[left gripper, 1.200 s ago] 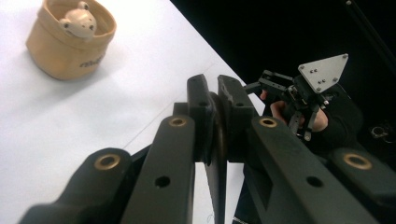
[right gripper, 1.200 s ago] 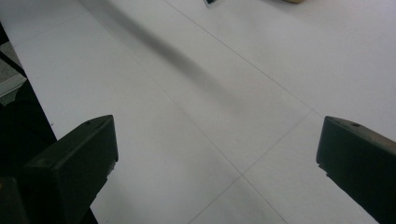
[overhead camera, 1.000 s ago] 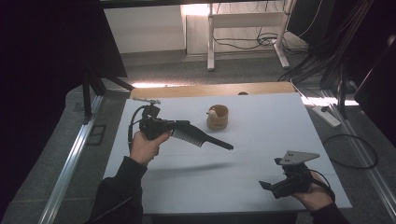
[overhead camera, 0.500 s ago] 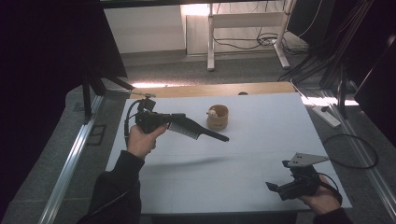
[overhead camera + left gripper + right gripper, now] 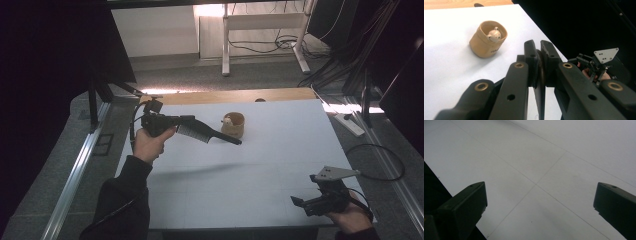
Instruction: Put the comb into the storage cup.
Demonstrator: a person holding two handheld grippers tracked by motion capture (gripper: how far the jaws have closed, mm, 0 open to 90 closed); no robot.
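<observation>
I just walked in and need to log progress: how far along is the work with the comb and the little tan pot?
Done: the black comb is off the table, clamped in the left gripper and held in the air. In hand: its handle end points toward the tan pot, which holds a small figure. Left: the comb is not in the pot. The right gripper waits open and empty at the near edge.

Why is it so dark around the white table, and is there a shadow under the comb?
High view: the room's edges are dark, and the comb casts a long soft shadow on the table. Left gripper view: the little pot is sharp, the near jaws blurry. Right gripper view: dim and grey.
</observation>
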